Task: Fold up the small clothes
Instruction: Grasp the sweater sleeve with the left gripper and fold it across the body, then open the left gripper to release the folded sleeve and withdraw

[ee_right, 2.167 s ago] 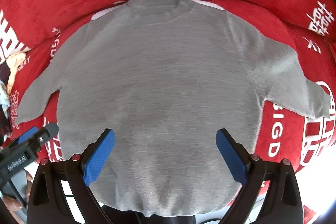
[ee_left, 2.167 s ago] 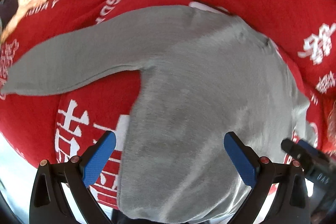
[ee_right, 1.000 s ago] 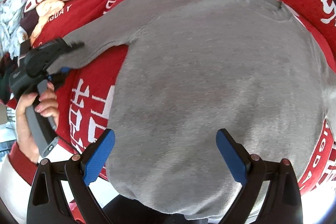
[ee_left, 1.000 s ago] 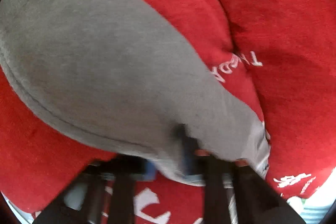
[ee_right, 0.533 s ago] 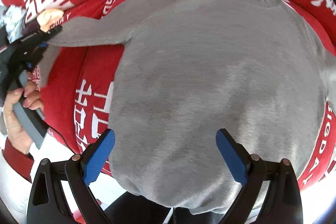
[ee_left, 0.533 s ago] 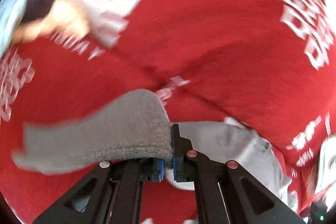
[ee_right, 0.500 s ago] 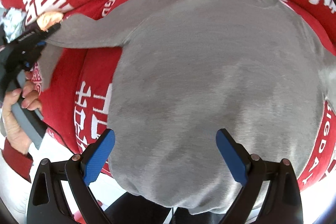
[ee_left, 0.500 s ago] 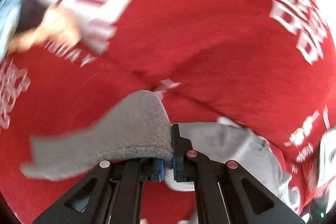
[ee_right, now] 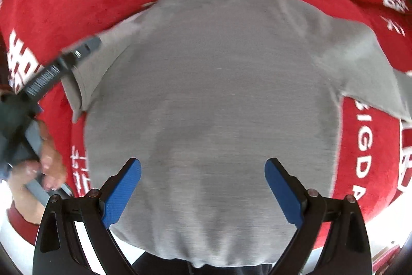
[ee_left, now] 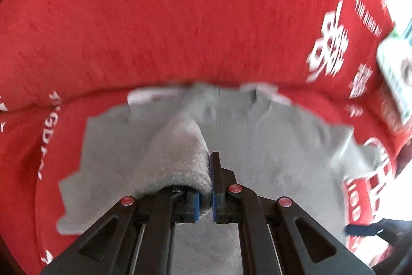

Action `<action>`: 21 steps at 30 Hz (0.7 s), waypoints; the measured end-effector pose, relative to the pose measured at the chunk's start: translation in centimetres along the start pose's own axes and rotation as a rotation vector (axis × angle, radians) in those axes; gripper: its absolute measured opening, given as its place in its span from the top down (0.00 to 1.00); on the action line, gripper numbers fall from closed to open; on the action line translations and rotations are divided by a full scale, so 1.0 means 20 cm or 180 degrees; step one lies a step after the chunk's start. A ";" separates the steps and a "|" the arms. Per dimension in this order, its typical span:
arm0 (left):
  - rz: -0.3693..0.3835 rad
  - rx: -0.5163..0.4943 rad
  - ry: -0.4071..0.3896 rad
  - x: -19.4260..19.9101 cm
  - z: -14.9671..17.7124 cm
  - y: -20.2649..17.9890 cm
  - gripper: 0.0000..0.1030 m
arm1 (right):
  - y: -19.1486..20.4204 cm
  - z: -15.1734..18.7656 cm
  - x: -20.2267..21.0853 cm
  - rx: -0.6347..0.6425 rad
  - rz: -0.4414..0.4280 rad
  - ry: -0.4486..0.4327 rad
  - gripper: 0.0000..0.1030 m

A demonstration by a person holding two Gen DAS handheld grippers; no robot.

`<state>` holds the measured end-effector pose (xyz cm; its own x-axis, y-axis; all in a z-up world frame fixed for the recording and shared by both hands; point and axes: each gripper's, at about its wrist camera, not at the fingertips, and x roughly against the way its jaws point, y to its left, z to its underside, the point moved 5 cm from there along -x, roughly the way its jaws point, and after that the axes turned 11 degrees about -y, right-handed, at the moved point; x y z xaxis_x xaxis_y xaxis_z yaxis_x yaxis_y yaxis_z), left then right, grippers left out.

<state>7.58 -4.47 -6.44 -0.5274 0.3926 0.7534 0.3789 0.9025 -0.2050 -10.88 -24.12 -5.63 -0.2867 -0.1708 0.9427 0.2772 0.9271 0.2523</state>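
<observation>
A small grey sweater lies flat on a red cushion, collar at the far side. My left gripper is shut on the sweater's left sleeve and holds it lifted over the sweater's body. In the right wrist view the left gripper sits at the sweater's left shoulder, with the sleeve folded inward. My right gripper is open and empty above the sweater's lower hem. The right sleeve lies spread out to the right.
The red cushion with white lettering rises into a backrest behind the sweater. A white and green object lies at the far right. The person's hand holds the left gripper's handle at the left.
My left gripper has carried the left sleeve inward, from out at the left side to over the sweater's shoulder and body. The right gripper stays open above the hem.
</observation>
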 end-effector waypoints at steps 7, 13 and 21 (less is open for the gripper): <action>-0.0365 -0.0001 0.0098 0.11 0.15 0.07 0.21 | -0.17 -0.03 -0.03 -0.0075 0.0045 0.0025 0.05; -0.0814 0.0375 0.0190 0.39 0.26 0.42 0.21 | 0.04 -0.14 -0.04 0.0339 -0.0068 -0.0140 0.05; -0.1503 0.1223 0.0534 0.66 0.58 1.10 0.21 | 0.89 -0.18 -0.23 0.1823 -0.0499 -0.0382 0.05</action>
<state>0.11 22.72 -8.28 -0.4328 -0.0688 0.8988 -0.1823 0.9832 -0.0126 -1.33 -7.91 -4.74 -0.3949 -0.3121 0.8641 -0.3049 0.9318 0.1972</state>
